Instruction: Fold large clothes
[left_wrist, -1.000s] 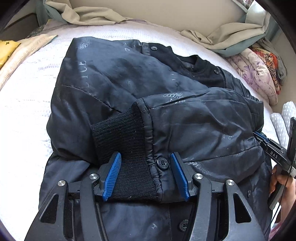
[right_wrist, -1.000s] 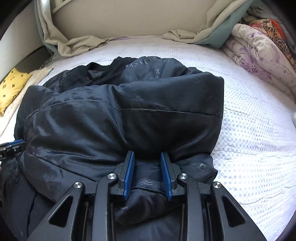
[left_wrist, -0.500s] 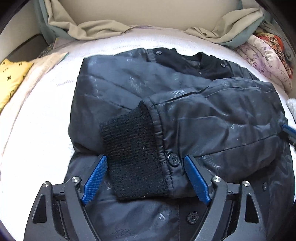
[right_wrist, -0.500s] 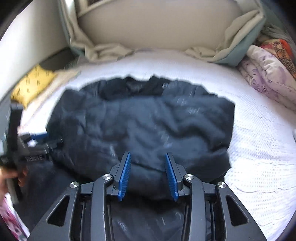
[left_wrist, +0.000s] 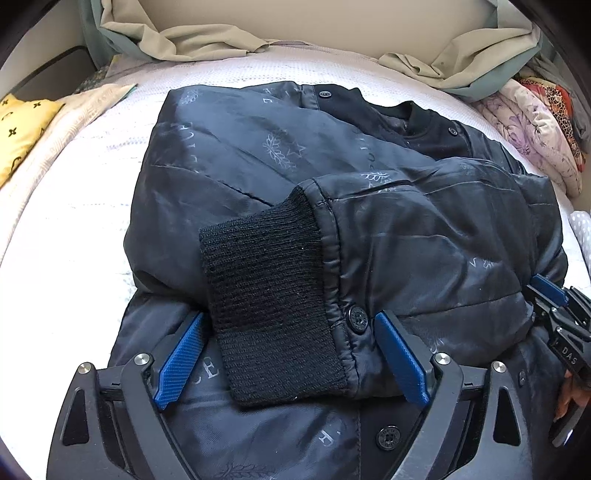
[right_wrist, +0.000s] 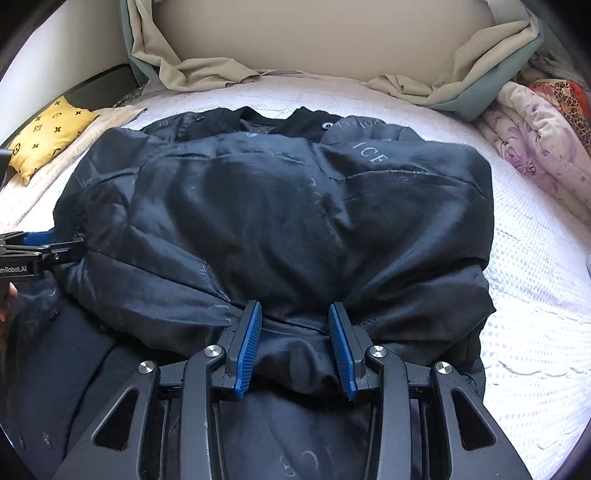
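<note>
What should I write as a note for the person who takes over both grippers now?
Left gripper: open, jaws have just been opening, pads clear on both sides of the knit cuff.
Right gripper: partly open over a fold of the jacket; whether it grips is unclear.
Jacket lies on the white bed, collar far, sleeve folded across the front.
Done: sleeve laid in.
Left: probably fold the body up and smooth it.

Glossy black jacket (left_wrist: 424, 240) with matt ribbed knit cuff (left_wrist: 269, 314) on textured white bedspread (right_wrist: 535, 295).
</note>
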